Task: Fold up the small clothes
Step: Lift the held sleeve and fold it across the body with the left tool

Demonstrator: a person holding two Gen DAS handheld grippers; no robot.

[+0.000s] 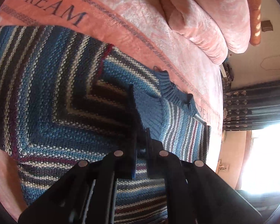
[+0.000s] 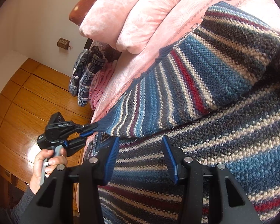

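Observation:
A striped knitted sweater (image 1: 56, 102) in blue, white, black and maroon lies spread on a pink bed blanket (image 1: 121, 9). My left gripper (image 1: 139, 110) is shut on the plain blue cuff of one sleeve (image 1: 149, 112), just short of the ribbed blue collar (image 1: 175, 91). The right wrist view shows the same left gripper (image 2: 92, 128), held by a hand (image 2: 46, 164) at the bed's edge, pinching the dark blue cuff of the sleeve (image 2: 177, 93), which lies drawn across the sweater body (image 2: 233, 158). My right gripper (image 2: 141, 141) hovers open just over the body, nothing between its blue pads (image 2: 113, 153).
A folded pink quilt (image 2: 130, 15) is stacked at the head of the bed. Plaid garments (image 2: 87, 71) and a pink cloth (image 2: 100, 85) hang at the bed's side. Shiny wooden floor (image 2: 28, 102) lies beyond the edge. Dark patterned curtains (image 1: 255, 102) frame a bright window.

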